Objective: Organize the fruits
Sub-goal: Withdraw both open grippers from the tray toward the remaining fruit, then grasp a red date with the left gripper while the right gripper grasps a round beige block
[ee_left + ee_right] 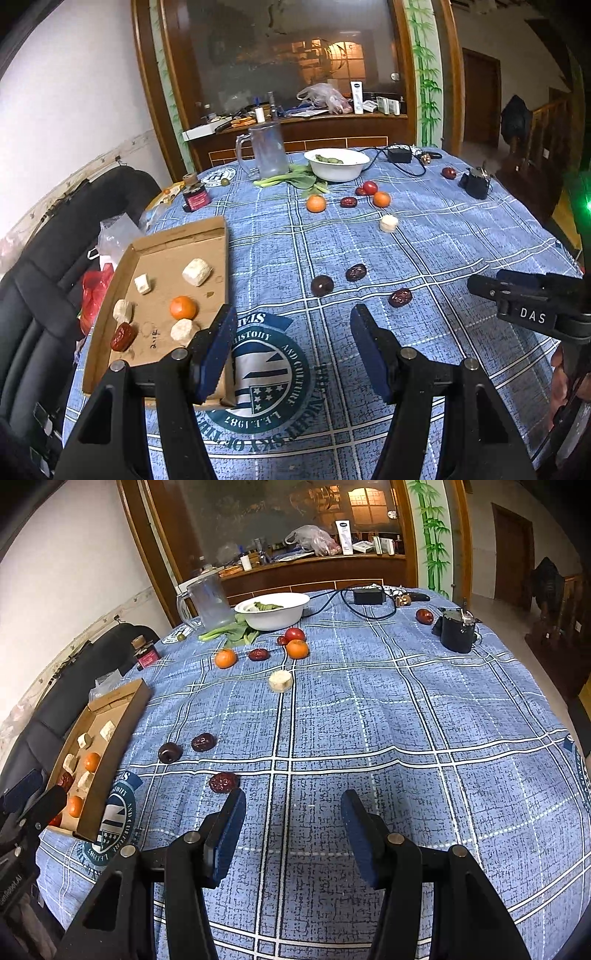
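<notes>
A cardboard tray (177,236) (122,716) lies at the table's left edge. It holds an orange (183,307), a red date (123,336) and several white chunks. On the cloth lie three dark dates (322,285) (223,782), two oranges (316,203) (297,648), a white chunk (388,223) (280,681) and a tomato (369,187). My left gripper (293,317) is open and empty beside the tray's right wall. My right gripper (293,799) is open and empty above the cloth, just right of the nearest date; it also shows in the left wrist view (532,302).
A white bowl (337,164), a clear jug (267,149), leafy greens (295,180), a small red jar (195,197), a black pot (458,629) and a cable with adapter (367,596) stand at the far side. A black seat (55,258) is at the left.
</notes>
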A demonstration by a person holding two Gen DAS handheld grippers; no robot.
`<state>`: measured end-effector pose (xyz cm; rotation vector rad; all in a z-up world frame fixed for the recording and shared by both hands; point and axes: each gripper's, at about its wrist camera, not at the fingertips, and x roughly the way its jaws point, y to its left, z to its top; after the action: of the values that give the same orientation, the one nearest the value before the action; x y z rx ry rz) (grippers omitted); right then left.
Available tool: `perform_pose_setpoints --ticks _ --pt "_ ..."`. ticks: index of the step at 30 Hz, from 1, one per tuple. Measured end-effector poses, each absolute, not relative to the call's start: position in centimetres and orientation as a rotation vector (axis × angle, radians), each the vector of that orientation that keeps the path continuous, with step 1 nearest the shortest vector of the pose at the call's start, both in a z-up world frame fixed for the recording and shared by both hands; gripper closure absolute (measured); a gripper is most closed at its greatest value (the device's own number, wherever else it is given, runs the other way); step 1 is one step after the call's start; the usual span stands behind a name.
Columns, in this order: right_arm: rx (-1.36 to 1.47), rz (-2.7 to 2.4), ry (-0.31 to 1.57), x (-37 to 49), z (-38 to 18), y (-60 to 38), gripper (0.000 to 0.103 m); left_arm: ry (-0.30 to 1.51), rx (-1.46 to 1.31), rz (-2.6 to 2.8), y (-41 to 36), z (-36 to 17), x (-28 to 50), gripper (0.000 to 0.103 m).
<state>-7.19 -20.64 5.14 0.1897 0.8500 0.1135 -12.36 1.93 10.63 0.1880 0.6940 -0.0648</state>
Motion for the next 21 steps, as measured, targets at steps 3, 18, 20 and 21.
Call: perform_pose_setpoints --ticks 3,18,20,21 --pt "0.19 0.116 0.857 -6.9 5.0 -20.7 0.046 0.703 0.192 -0.071 1.6 10.4 -11.9 0.04" --pt "0.168 0.114 0.894 -4.5 4.2 -20.3 0.046 0.774 0.148 -0.099 2.4 8.4 -8.8 0.04" --pt "0.164 0.115 0.902 -3.8 4.2 -20.2 0.046 0.796 0.108 -0.099 3.3 8.0 -7.7 0.04" --pt "0.161 0.116 0.905 -3.6 4.2 -20.1 0.046 0.807 0.087 -0.093 3.8 7.8 -7.2 0.04"
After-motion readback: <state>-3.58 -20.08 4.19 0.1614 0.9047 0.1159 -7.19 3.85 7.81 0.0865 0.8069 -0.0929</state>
